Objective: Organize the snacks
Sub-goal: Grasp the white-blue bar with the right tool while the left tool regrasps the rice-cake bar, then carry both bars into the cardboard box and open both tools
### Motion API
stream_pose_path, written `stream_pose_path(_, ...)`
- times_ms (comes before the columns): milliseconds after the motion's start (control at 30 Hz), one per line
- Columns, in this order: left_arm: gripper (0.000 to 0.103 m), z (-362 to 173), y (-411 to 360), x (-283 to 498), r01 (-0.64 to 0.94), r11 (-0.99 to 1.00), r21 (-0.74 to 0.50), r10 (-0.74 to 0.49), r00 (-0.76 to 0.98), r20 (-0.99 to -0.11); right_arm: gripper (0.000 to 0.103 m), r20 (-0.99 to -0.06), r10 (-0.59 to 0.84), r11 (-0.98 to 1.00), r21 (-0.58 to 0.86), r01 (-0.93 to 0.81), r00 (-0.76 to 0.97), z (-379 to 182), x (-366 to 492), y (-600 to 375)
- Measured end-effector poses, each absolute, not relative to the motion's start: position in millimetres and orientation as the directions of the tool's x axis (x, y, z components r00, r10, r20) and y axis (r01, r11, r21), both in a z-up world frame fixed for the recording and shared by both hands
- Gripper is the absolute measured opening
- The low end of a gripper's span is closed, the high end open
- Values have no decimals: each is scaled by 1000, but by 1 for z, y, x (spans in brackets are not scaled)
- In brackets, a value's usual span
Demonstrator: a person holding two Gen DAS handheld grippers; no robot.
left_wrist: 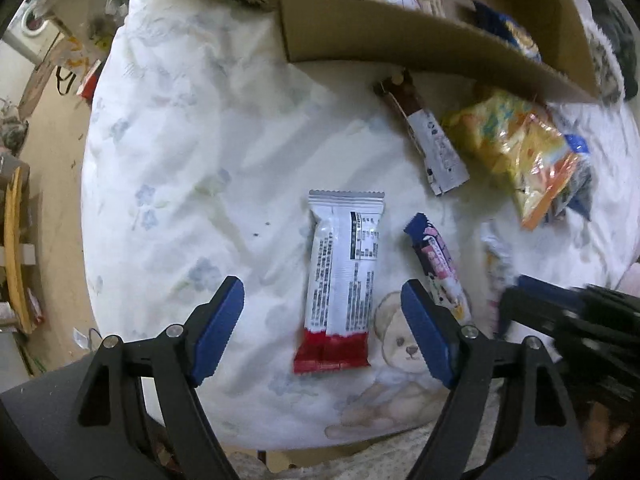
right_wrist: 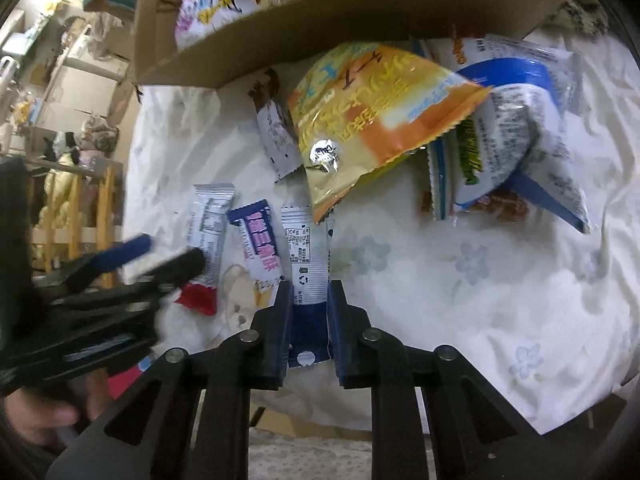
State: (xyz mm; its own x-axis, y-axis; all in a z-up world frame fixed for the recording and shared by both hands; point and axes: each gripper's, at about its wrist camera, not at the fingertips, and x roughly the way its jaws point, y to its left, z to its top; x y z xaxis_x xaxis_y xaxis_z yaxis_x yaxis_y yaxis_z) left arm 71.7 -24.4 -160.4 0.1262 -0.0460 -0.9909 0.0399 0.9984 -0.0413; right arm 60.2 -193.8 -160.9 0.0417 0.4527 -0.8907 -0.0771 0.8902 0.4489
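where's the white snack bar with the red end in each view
Left wrist: the white snack bar wrapper with the red end lies centre frame, between the open left gripper fingers, untouched.
Right wrist: same wrapper sits left of centre, partly behind the left gripper.
Shared landmark: the blue-and-pink snack bar just to its right.

Most print on the wrappers is too small or blurred to read. The white sachet (right_wrist: 305,258) carries a recycling mark and a bin sign. The yellow-orange bag (right_wrist: 372,120) shows large upside-down Japanese letters that I cannot read for sure.

hidden: cardboard box (right_wrist: 360,12) interior | blurred: left gripper (right_wrist: 160,256)
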Motion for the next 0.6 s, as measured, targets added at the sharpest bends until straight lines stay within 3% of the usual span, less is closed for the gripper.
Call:
stream_pose_path(67,67,-167,-31,74,57,998,-21,-28,121,-992,19,-879,472,881,468,-78,61,-155,57,-201)
stream_pose_path(100,38,-172,-34,74,72,996,-43,-51,103,-993,19,-870,488,872,482,-82,72,-152,55,-204)
stream_pose_path(133,28,-176,-38,73,98,994,-38,-45,76,-996,19,-865,496,868,490,-85,75,-150,54,-205)
stream_pose_path(300,27,-155,-35,63,91,995,-42,-54,129,-990,19,-838,536,843,525,-118,104,-135,45,-210)
stream_pose_path(600,27,-83,-4,54,-18,991,-131,-115,375,-920,19,-777,605,793,570,-215,172,-95,44,-209)
